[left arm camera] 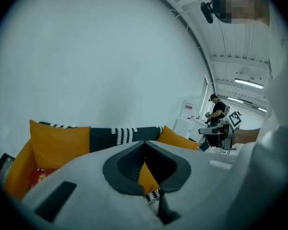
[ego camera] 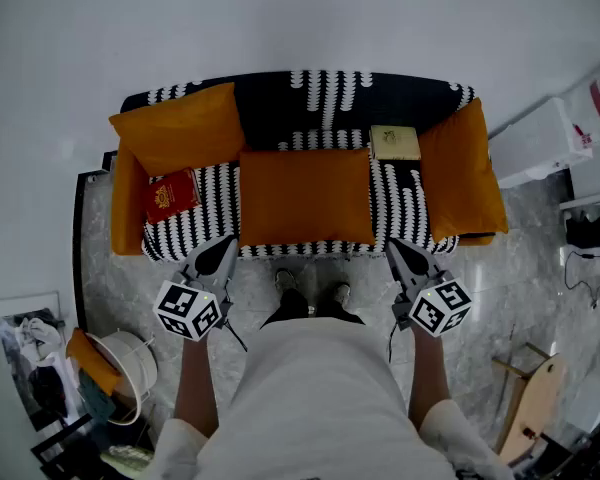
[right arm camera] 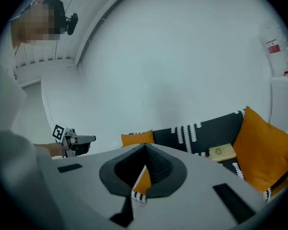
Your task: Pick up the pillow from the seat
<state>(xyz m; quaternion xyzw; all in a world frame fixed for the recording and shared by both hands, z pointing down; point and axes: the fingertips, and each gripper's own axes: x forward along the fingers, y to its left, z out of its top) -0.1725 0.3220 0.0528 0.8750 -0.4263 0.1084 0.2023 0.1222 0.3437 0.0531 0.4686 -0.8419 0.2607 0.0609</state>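
An orange rectangular pillow [ego camera: 305,196] lies flat in the middle of the seat of a black-and-white patterned sofa [ego camera: 330,98]. My left gripper [ego camera: 227,242] is shut and empty, just in front of the sofa's front edge, off the pillow's near-left corner. My right gripper [ego camera: 391,244] is also shut and empty, off the pillow's near-right corner. In the left gripper view the closed jaws fill the lower frame, with a sliver of the orange pillow [left arm camera: 147,177] showing past them. The right gripper view shows the same sliver of pillow [right arm camera: 143,181] past its closed jaws.
Another orange pillow [ego camera: 180,126] leans at the sofa's left end and one [ego camera: 463,168] at its right end. A red book [ego camera: 171,195] and a tan book [ego camera: 394,142] lie on the seat. A white bucket [ego camera: 130,363] stands at lower left, a wooden board [ego camera: 535,398] at lower right.
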